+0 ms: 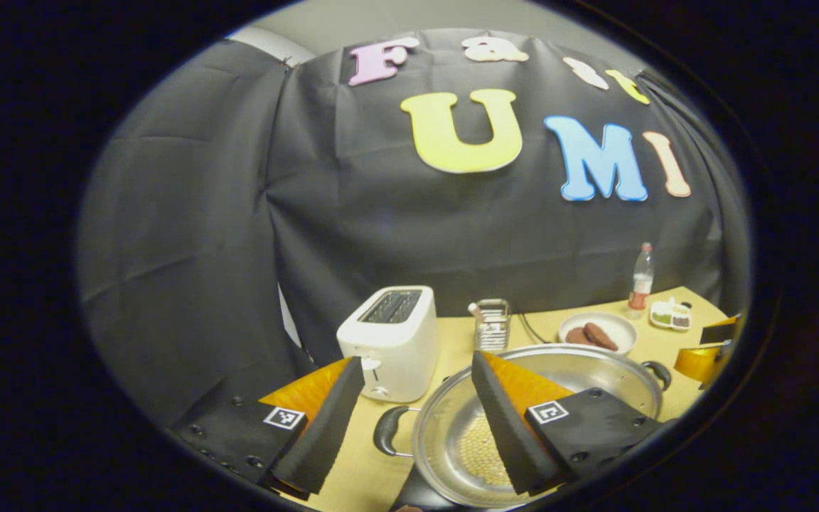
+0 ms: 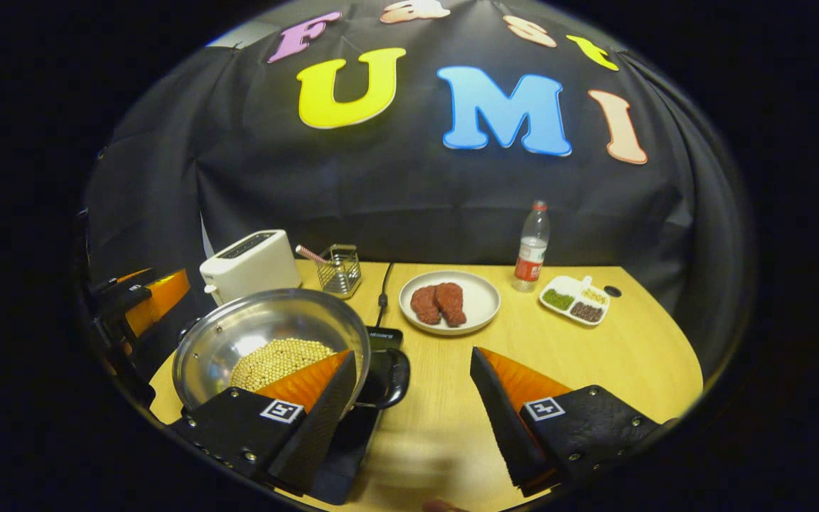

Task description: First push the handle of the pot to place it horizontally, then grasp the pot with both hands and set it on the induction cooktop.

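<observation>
A steel pot (image 1: 580,366) with pale beans in its bottom rests on the black induction cooktop (image 2: 350,441); a strip of the cooktop (image 1: 418,493) shows under the pot's near edge. My left gripper (image 1: 415,360) is open, its fingers straddling the pot's black left handle (image 1: 387,431) without touching it, one finger over the bowl. My right gripper (image 2: 413,354) is open too, with the pot's (image 2: 253,323) right handle (image 2: 391,381) between its fingers. The handles point sideways, level. The left gripper (image 2: 132,299) and the right gripper (image 1: 708,352) also appear farther off.
A white toaster (image 2: 252,264) and a wire holder (image 2: 340,272) stand behind the pot. A plate of meat (image 2: 477,307), a bottle (image 2: 532,249) and a small divided dish (image 2: 574,300) sit on the wooden table (image 2: 594,355) to the right. A cable (image 2: 384,288) runs to the cooktop.
</observation>
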A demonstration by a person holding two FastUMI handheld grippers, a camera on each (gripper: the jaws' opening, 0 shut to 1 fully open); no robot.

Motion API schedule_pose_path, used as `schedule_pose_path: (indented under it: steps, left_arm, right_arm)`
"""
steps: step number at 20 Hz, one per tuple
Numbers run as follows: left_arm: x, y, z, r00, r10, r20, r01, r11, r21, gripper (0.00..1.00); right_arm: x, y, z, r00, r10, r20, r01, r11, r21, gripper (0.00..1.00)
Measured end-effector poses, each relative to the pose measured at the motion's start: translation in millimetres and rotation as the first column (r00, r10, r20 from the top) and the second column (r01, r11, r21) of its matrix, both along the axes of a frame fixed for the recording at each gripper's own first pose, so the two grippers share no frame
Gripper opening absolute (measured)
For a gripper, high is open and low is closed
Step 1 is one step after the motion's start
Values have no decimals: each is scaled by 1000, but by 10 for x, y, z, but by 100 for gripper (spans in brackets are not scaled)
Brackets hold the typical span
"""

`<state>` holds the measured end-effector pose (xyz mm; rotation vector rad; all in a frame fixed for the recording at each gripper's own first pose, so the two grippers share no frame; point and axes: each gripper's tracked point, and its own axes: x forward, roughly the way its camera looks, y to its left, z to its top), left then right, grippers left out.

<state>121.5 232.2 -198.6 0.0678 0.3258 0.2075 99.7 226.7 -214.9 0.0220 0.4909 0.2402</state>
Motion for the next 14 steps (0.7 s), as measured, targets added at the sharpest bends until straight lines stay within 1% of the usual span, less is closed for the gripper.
schedule_pose_path:
  steps: [2,4,5,6,8,9,11,13,14]
  left_arm:
    - [-128,-334,257,1000,-4,28,4,1000,-14,98]
    - [-257,-757,526,998,-16,63,18,999,-27,98]
    - [-328,-973,672,996,-20,83,23,999,-29,100]
    - [-411,-1197,808,994,-29,102,32,999,-32,98]
    - [-591,-1653,1044,989,-46,141,51,998,-31,98]
    - [-682,-1895,1125,986,-53,158,59,998,-32,100]
    - [-893,-2335,1256,983,-71,171,80,996,-44,94]
    - [-1072,-2695,1404,978,-91,188,101,994,-43,100]
    - [-1136,-2850,1484,976,-103,192,112,993,-36,91]
  right_arm:
    - [-98,-310,287,998,0,68,-1,1000,14,97]
    - [-220,-683,539,991,8,135,-8,1000,-4,97]
    - [-281,-873,651,985,11,170,-9,1000,-15,97]
    - [-360,-1055,760,980,15,197,-11,1000,-23,97]
    - [-532,-1411,952,968,19,248,-15,1000,-17,97]
    - [-648,-1594,1036,962,19,272,-17,1000,-11,97]
    - [-790,-1980,1128,955,10,296,-6,1000,-17,96]
    - [-879,-2335,1219,950,-11,311,19,1000,-24,96]
    - [-934,-2496,1273,949,-23,314,31,999,-21,96]
